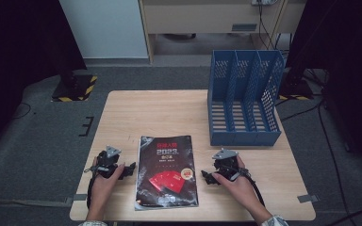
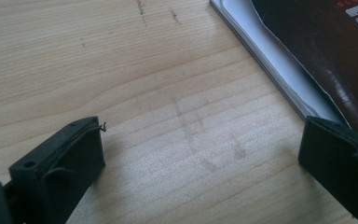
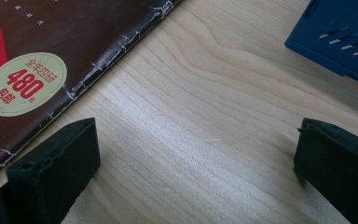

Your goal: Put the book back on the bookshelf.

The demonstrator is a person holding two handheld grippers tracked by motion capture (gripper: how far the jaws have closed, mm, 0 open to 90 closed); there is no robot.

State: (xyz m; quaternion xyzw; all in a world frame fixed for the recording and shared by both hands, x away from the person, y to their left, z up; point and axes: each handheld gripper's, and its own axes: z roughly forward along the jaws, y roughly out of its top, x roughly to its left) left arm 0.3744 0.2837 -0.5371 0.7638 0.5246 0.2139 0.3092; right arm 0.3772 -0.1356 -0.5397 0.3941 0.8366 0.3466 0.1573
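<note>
A dark-covered book (image 1: 167,170) with red print lies flat on the wooden table (image 1: 151,113), near its front edge. My left gripper (image 1: 128,169) rests on the table just left of the book, jaws wide open over bare wood; the book's page edge (image 2: 279,65) runs past its right jaw. My right gripper (image 1: 207,177) rests just right of the book, also open with nothing between its jaws. The book's worn spine edge (image 3: 107,60) and a round price sticker (image 3: 24,89) lie beside its left jaw. A blue three-slot file holder (image 1: 244,101) stands at the table's far right.
A corner of the blue file holder (image 3: 342,39) reaches into the right gripper view at upper right. Black stands and cables sit on the grey floor around the table. A person's hands (image 1: 104,186) hold both grippers from the near edge.
</note>
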